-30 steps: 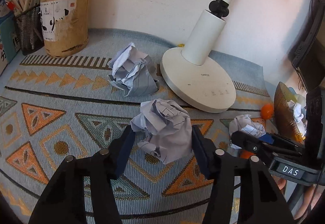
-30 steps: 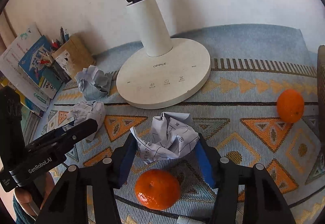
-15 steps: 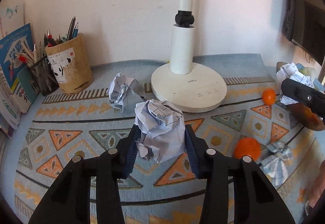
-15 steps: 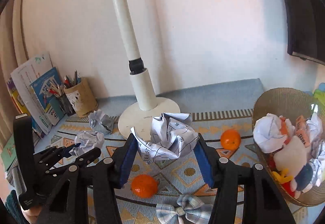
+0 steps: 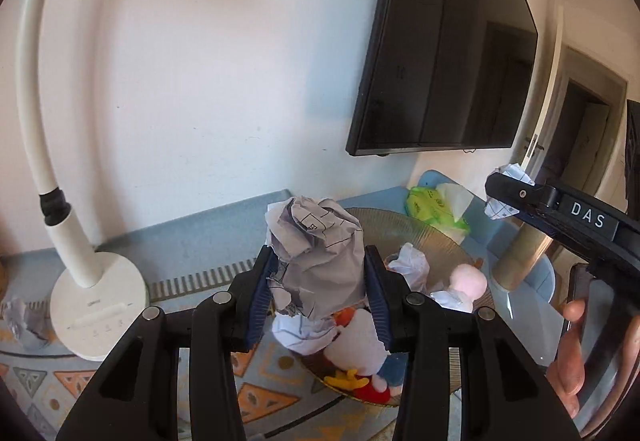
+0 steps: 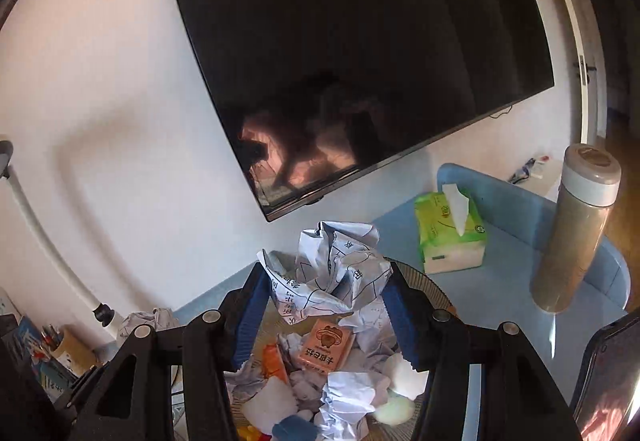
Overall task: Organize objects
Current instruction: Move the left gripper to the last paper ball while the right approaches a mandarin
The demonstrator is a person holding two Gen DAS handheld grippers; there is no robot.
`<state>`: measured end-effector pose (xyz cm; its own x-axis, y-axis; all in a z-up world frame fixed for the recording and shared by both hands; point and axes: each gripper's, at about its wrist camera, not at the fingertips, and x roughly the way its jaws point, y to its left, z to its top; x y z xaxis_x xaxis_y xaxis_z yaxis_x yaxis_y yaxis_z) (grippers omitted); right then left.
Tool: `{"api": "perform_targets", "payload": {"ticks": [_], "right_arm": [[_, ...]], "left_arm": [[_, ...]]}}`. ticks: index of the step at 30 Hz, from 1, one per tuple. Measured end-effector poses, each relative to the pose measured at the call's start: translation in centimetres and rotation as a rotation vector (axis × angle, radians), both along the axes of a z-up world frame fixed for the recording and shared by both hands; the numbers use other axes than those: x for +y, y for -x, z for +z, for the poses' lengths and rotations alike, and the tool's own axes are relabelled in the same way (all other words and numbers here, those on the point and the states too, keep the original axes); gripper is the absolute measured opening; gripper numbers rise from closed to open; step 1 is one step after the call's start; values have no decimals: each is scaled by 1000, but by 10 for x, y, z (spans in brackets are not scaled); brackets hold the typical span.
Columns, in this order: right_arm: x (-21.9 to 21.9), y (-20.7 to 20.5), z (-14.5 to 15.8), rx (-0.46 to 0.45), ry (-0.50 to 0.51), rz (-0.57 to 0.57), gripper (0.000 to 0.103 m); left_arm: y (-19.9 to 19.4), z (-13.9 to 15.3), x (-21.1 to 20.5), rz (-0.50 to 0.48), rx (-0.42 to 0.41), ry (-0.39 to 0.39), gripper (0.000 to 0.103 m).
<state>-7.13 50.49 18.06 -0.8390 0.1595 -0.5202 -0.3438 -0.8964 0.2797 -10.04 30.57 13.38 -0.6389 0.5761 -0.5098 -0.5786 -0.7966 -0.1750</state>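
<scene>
My left gripper [image 5: 317, 291] is shut on a crumpled paper ball [image 5: 316, 257] and holds it in the air just left of a woven basket [image 5: 384, 219]. The basket holds paper balls, a plush toy [image 5: 356, 341] and other items. My right gripper [image 6: 325, 305] is shut on another crumpled paper ball [image 6: 332, 273], held directly above the basket's contents [image 6: 328, 373]. The right gripper also shows in the left wrist view [image 5: 516, 193], high on the right, with paper between its fingers.
A white desk lamp [image 5: 92, 305] stands on the patterned mat at left, with a paper ball [image 5: 18, 315] beside it. A green tissue pack [image 6: 450, 233] and a tall beige flask [image 6: 572, 229] stand right of the basket. A dark TV [image 6: 360, 53] hangs on the wall.
Both grippers have lifted their paper balls off the mat and swung right. The right one now hangs over the basket; the left one is beside it.
</scene>
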Motion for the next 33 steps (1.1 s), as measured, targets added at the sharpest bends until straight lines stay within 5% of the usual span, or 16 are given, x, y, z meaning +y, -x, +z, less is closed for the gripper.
{"api": "perform_targets", "payload": {"ticks": [3, 6, 8, 9, 17, 24, 26, 33], "right_arm": [[8, 22, -12, -45, 15, 40, 59], [11, 42, -17, -53, 7, 56, 69], [14, 43, -19, -58, 20, 49, 69], [15, 40, -20, -51, 37, 60, 69], [-8, -1, -13, -29, 48, 91, 69], [-105, -39, 9, 28, -65, 285, 74], [-144, -43, -4, 14, -122, 354, 85], [-231, -46, -100, -85, -135, 505, 86]], "left_arm": [[5, -10, 23, -27, -4, 20, 40], [13, -14, 34, -55, -21, 12, 52], [19, -14, 34, -72, -48, -1, 92], [18, -13, 29, -66, -45, -21, 98], [-4, 7, -47, 17, -15, -49, 99], [-43, 31, -173, 246, 15, -79, 99], [-57, 31, -209, 327, 20, -66, 100], [-88, -45, -301, 530, -104, 84, 100]]}}
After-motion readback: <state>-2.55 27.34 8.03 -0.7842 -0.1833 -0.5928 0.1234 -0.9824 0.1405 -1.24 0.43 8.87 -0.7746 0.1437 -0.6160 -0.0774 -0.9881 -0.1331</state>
